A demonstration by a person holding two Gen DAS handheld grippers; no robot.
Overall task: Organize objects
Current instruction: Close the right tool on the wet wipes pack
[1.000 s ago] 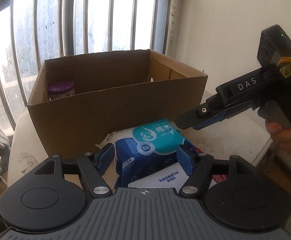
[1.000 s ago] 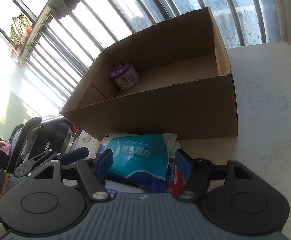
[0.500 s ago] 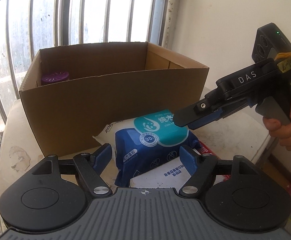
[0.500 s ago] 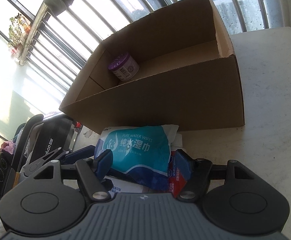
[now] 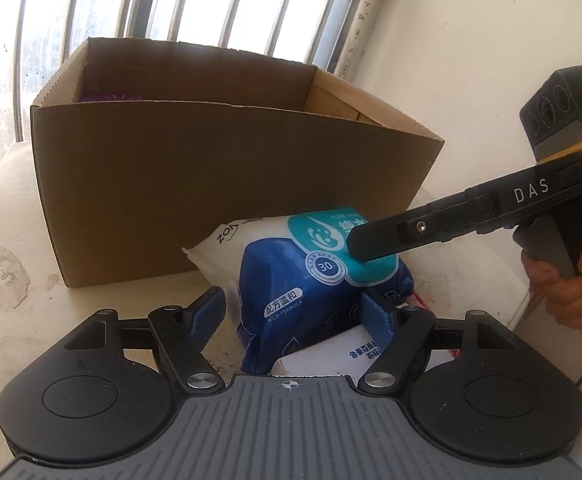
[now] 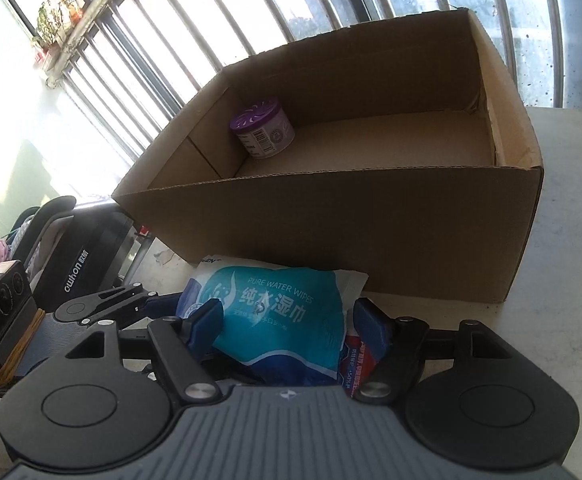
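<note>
A blue and teal wet-wipes pack (image 5: 311, 280) lies on a white carton (image 5: 331, 354) and a red packet (image 6: 361, 364), in front of an open cardboard box (image 5: 211, 184). My left gripper (image 5: 293, 314) straddles the pack's near end. Its jaws are closing, and a gap shows beside the left finger (image 5: 211, 312). My right gripper (image 6: 289, 324) straddles the same wipes pack (image 6: 275, 312) from the other side. Its jaws are opening, and one finger (image 5: 375, 240) reaches over the teal label. A purple-lidded can (image 6: 262, 133) stands in the far left corner of the box (image 6: 371, 232).
The box stands on a pale table (image 5: 19, 320) before a barred window (image 5: 211, 4). A white wall (image 5: 491, 60) closes the right side. A hand (image 5: 571, 280) holds the right gripper's grip. A black child seat (image 6: 83, 256) sits beyond the table's left edge.
My left gripper has sunk and come closer to the wipes pack, so the can now hides behind the box wall. The right gripper rolled and edged in over the pack.
</note>
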